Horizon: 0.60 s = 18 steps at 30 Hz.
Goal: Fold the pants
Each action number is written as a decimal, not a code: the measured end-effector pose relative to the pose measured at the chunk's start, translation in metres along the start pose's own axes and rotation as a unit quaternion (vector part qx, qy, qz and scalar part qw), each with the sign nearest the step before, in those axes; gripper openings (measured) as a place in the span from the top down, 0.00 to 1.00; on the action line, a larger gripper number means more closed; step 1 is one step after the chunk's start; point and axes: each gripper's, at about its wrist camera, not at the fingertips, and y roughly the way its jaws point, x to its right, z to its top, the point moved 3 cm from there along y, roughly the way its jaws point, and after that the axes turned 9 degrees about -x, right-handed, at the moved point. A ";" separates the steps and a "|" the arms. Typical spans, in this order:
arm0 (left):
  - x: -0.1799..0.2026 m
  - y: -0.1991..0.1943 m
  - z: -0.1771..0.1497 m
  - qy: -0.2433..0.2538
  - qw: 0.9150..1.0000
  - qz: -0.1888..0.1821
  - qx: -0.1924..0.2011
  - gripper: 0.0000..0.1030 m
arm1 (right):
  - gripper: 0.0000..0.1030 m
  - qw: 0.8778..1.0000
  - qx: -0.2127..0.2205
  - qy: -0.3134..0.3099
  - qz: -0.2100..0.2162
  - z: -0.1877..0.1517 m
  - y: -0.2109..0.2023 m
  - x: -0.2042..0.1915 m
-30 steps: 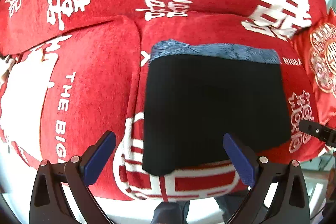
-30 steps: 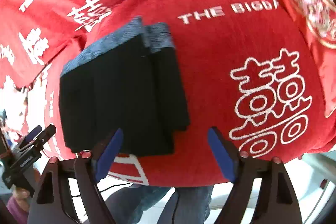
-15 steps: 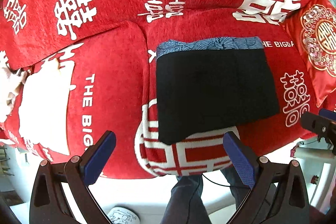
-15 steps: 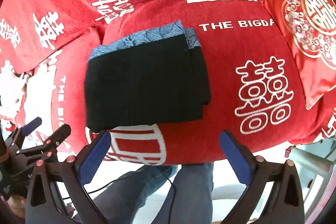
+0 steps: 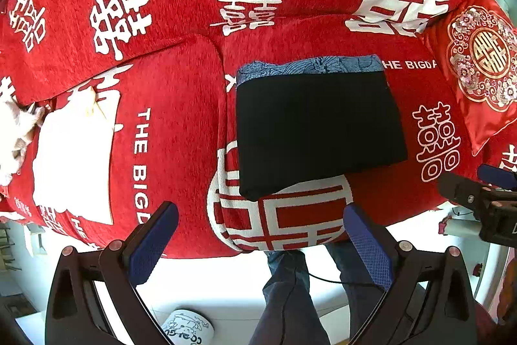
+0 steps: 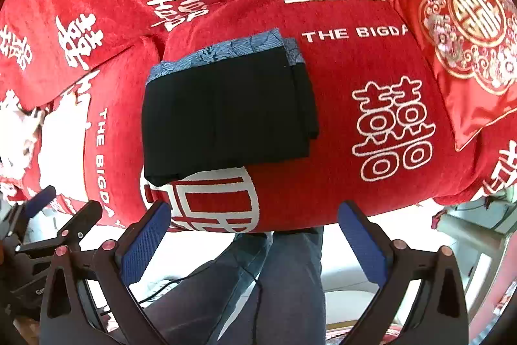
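The black pants (image 5: 316, 128) lie folded into a compact rectangle on the red sofa seat, with a blue patterned waistband along the far edge. They also show in the right wrist view (image 6: 226, 115). My left gripper (image 5: 258, 235) is open and empty, held off the sofa's front edge, short of the pants. My right gripper (image 6: 255, 235) is open and empty too, likewise back from the front edge. Each gripper shows at the edge of the other's view.
The sofa (image 5: 181, 118) has a red cover with white characters. A red embroidered cushion (image 5: 481, 70) leans at the right. White cloth (image 5: 71, 160) lies on the left seat. The person's legs (image 6: 284, 286) and white floor are below the sofa edge.
Both grippers have pulled back and up from the folded pants, past the sofa's front edge. The pants lie still. Both stay open.
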 end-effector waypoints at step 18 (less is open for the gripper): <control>0.005 -0.009 0.004 0.014 1.000 0.006 0.012 0.01 | 0.00 1.000 0.003 -0.017 -0.014 0.003 -0.008 -0.008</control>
